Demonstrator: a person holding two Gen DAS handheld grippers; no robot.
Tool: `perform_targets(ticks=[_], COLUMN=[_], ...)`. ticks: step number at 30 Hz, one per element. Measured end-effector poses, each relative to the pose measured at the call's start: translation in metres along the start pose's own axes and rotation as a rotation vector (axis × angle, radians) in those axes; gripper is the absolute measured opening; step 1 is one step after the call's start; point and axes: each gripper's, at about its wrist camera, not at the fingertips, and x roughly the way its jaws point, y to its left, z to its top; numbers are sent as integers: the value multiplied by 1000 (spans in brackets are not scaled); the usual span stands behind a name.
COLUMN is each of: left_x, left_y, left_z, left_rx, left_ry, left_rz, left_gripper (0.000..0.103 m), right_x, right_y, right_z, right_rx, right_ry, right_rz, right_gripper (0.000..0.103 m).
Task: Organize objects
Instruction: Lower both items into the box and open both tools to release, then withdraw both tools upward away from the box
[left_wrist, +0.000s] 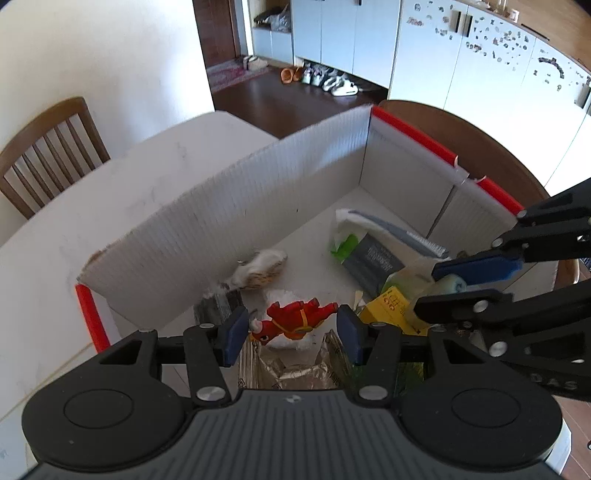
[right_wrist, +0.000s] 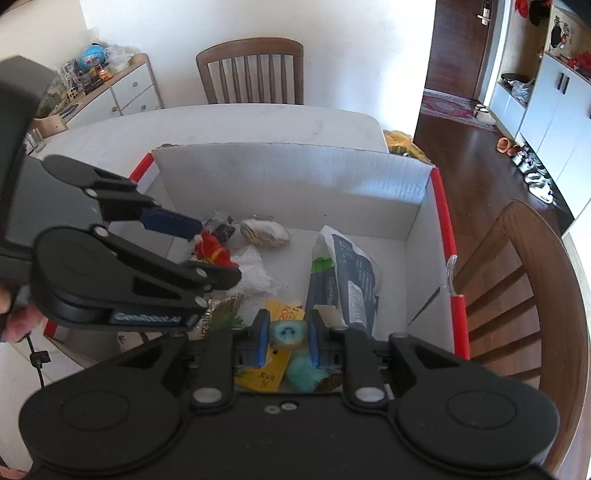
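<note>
- Holding a red figure (left_wrist: 295, 319) between its blue pads, the left gripper (left_wrist: 291, 330) hangs over the near end of the white box (left_wrist: 221, 206); the toy's ends reach both pads, so it looks pinched.
- Figure's long axis runs pad to pad, straight across the fingers, head toward the left pad and legs toward the right.
- Right gripper (right_wrist: 286, 334) pinches a pale blue-green roll (right_wrist: 287, 333); its round end faces the camera, so its axis lies along the fingers, not across them.
- Both toys sit over the box floor, neither resting on it as far as can be told.
- Below and ahead of the left fingers: crumpled clear plastic and a foil packet (left_wrist: 291, 369); further ahead, a shell-like piece (left_wrist: 260, 269) by the long wall.
- Below the right fingers: a yellow card (right_wrist: 273, 354) and a teal lump (right_wrist: 304, 371); ahead and to the right, a dark pouch (right_wrist: 347, 273).
- The two grippers are near each other, the right one just right of the left fingers; releasing together risks a knock.
- Open floor lies ahead of both, toward the far wall, between shell and pouch.
- Red-edged rims (right_wrist: 443, 221) stand to either side; the long wall is close on the left gripper's left, leaving little sideways room there.
- Judged next move: a drop into the box, left hand nearer the bare patch.
</note>
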Motion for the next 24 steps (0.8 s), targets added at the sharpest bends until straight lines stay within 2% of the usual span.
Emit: perform_targets(ticks=[7,12,16,19,22,24], left_x=[12,8,-3,-16,-32,-44], left_y=[1,3,1,3,7,9], left_z=[-1,-3,-9,-13,-17,-20], left_rx=[-10,-20,-14,-20,-33,-37], left_ry=[27,12,-20,-54,-93,-122], left_rz=[-4,-8,2,-2,-17,-20], left_gripper=[52,53,54,62,63,64], right_x=[-1,-8,-17,-27,-41,-50], right_y=[2,3,5,9,16,21], right_z=[1,1,2,2,1,1], right_rx=[-16,-17,-19,-20,-17,-13], right_ry=[16,10,3,-14,-35,-54], right_rz=[6,4,3,-4,-7,-17], right_gripper=[20,25,28,30,32,38])
